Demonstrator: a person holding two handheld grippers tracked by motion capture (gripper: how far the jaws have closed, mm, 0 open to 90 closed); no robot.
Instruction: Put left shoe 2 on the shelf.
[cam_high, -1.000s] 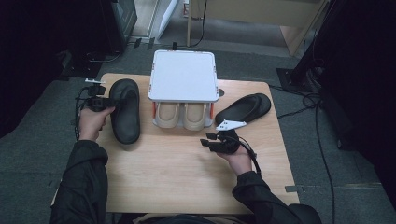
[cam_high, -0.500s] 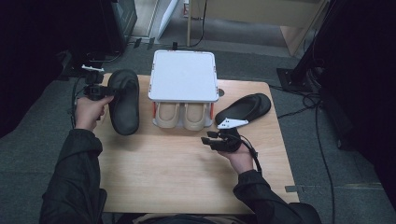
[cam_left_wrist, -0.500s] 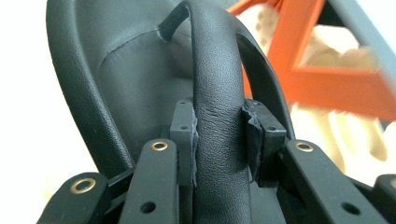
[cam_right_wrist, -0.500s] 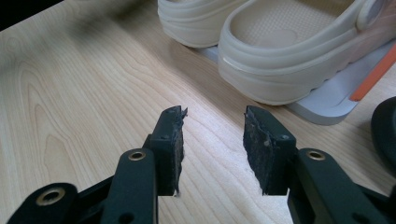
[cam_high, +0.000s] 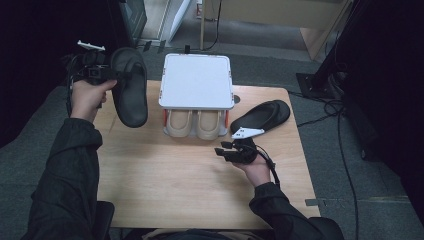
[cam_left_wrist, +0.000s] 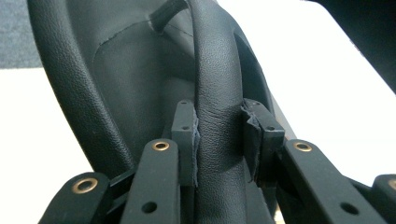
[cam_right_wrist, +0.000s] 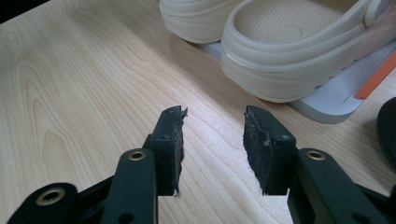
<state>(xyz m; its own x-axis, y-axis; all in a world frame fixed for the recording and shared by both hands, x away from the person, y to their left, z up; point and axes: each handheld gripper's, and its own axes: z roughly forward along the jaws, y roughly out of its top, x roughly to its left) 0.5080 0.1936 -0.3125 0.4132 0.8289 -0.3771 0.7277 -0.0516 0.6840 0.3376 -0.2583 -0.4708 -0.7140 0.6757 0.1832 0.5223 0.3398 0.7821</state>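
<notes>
High view, left gripper: I see my black left gripper (cam_high: 107, 75) held up in the air at the far left, off the edge of the light wooden table (cam_high: 165, 185).
High view, sandal: The gripper holds a black leather sandal with a strap (cam_high: 129, 86). The sandal hangs above the far left corner of the table with its toe end pointing toward me.
High view, right gripper: My black right gripper (cam_high: 225, 149) sits low over the table on the right side, near me. Nothing is in it.
High view, other things: A white flat-topped shoe rack (cam_high: 196, 81) stands in the far middle. A pair of cream rubber clogs (cam_high: 194, 124) sits under it. A second black sandal (cam_high: 261, 116) lies flat on the right, just past my right gripper.
Left gripper view: The two pads (cam_left_wrist: 187, 140) squeeze the black strap of the sandal from both sides. The jaws are partly closed, tight on the strap.
Right gripper view: The jaws stand about half open with bare wood between the pads (cam_right_wrist: 173, 140). They hold nothing. The cream clogs are just ahead, on the grey bottom shelf of the rack.
</notes>
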